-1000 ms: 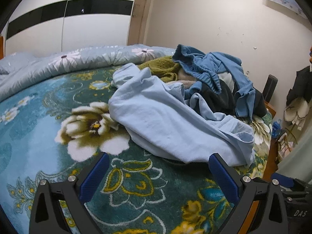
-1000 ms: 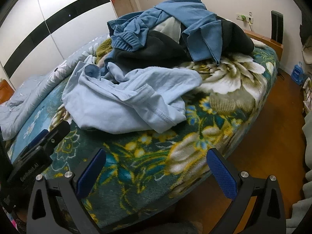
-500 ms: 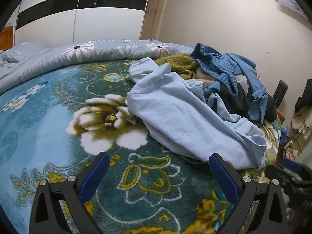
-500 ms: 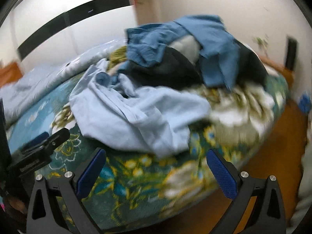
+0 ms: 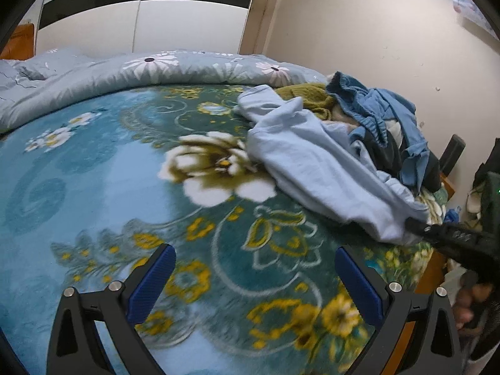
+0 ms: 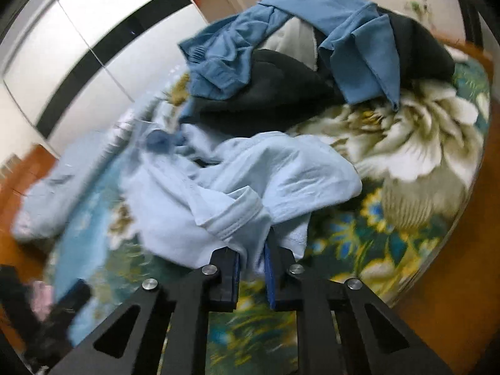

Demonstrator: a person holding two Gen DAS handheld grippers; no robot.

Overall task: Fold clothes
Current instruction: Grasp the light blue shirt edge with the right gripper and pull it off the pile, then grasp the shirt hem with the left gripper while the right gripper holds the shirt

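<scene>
Laundry lies heaped on the bed's teal floral plush blanket (image 5: 103, 168), and the pale blue crumpled cotton garment (image 6: 250, 184) sprawls at the near edge of that heap. My right gripper (image 6: 252, 276) has its jaws closing on a hemmed fold of this garment, with the cloth bunched between the blue pads. My left gripper (image 5: 254, 284) hangs wide open over bare blanket, with nothing between its fingers, well apart from the garment (image 5: 318, 168). Behind the pale garment sit a mid-blue shirt (image 6: 350, 28), a dark charcoal fleece piece (image 6: 275, 87) and an olive knitted item (image 5: 307, 97). A grey daisy-print quilt (image 5: 156, 72) is rolled along the far side of the bed.
</scene>
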